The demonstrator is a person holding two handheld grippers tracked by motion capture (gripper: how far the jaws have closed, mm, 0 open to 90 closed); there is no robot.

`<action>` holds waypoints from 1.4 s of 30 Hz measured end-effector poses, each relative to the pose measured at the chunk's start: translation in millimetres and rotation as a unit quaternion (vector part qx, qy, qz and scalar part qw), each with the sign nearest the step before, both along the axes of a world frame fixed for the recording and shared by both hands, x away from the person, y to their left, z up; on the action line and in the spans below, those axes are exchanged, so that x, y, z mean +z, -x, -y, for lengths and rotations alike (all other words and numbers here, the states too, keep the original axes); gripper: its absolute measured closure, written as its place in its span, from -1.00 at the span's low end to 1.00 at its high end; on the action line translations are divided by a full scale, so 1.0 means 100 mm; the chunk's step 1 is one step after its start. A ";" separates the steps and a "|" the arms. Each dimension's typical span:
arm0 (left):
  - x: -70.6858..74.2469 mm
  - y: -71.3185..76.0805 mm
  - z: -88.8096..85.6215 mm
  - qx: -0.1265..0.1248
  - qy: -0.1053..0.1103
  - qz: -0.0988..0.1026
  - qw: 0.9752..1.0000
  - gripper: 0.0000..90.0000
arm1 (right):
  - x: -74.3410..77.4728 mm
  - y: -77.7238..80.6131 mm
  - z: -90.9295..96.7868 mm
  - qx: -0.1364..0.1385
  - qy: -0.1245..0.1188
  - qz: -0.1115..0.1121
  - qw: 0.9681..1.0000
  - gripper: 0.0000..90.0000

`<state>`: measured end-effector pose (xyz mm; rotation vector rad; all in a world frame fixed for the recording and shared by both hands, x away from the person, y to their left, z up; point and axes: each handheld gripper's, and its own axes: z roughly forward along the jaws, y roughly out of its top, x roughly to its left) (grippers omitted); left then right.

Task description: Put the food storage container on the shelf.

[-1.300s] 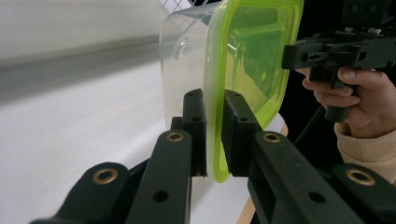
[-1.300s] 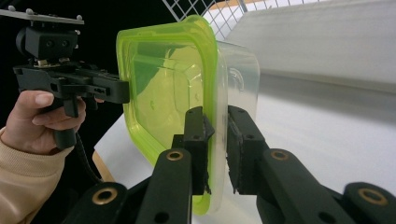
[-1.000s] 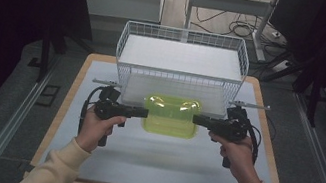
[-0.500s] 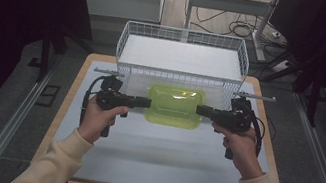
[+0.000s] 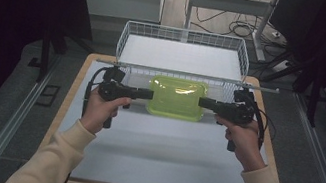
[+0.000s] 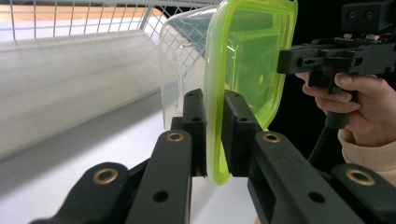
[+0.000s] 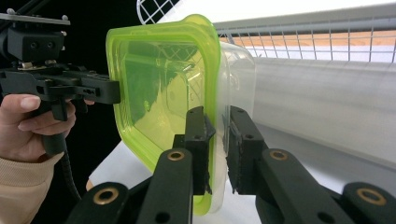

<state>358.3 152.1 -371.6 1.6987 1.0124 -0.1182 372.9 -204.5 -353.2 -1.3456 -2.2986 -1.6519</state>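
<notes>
Now my left tongs [image 5: 148, 94] and right tongs [image 5: 203, 102] each pinch one short end of the green-lidded container [image 5: 176, 97]; held level between them, above the desk [image 5: 149, 155], the wire basket [image 5: 133, 45] lies just ahead.

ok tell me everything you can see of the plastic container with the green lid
The container is a clear, rounded-rectangular plastic tub closed by a translucent lime-green lid. It is held off the table, lid up, in front of the white wire basket. The left gripper clamps the lid's rim at one short end and the right gripper clamps the opposite end. It looks empty; nothing else touches it.
</notes>
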 end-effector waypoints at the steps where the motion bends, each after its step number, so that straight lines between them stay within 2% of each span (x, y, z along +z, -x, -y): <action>1: 0.04 -0.02 0.00 0.002 -0.001 0.002 1.000 0.82 | 0.02 -0.01 0.00 0.000 0.000 -0.001 1.000 0.78; 12: 0.19 -0.16 -0.04 0.004 -0.004 0.008 1.000 0.82 | 0.18 -0.14 -0.05 -0.002 0.003 0.010 1.000 0.78; 20: 0.22 -0.28 -0.04 0.007 -0.009 0.004 1.000 0.81 | 0.26 -0.25 -0.08 -0.008 0.014 0.009 1.000 0.78; 27: 0.23 -0.36 -0.07 0.014 -0.004 0.001 1.000 0.81 | 0.32 -0.33 -0.13 -0.008 0.022 0.015 1.000 0.78; 32: 0.28 -0.41 -0.07 0.021 -0.010 0.003 1.000 0.81 | 0.34 -0.39 -0.15 -0.010 0.019 0.011 1.000 0.78; 42: 0.41 -0.53 -0.08 0.029 -0.019 0.004 0.999 0.80 | 0.45 -0.50 -0.19 -0.020 0.022 0.018 0.999 0.78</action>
